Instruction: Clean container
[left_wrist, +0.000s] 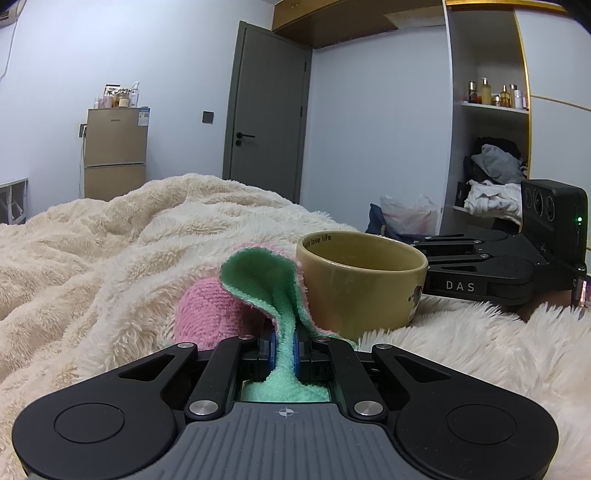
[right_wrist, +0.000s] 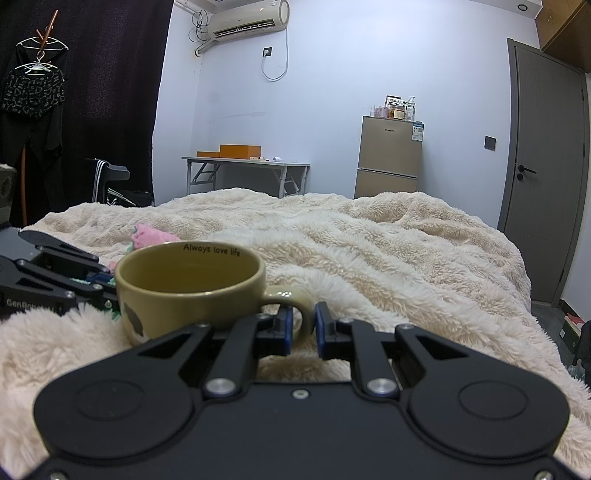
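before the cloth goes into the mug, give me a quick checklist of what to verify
1. Cloth clamped in the left tool: ok, pinched between both pads.
2. Mug handle held by the right tool: ok, pads sit either side of the loop.
3. Mug upright on the blanket: ok, mouth faces up.
4. Mug interior clear of objects: ok for the walls; the bottom is hidden, cannot tell.
5. Cloth beside the mug, not inside: ok, it drapes against the outer wall.
6. Enough loose cloth to wipe with: ok, a fold stands free ahead of the pads.
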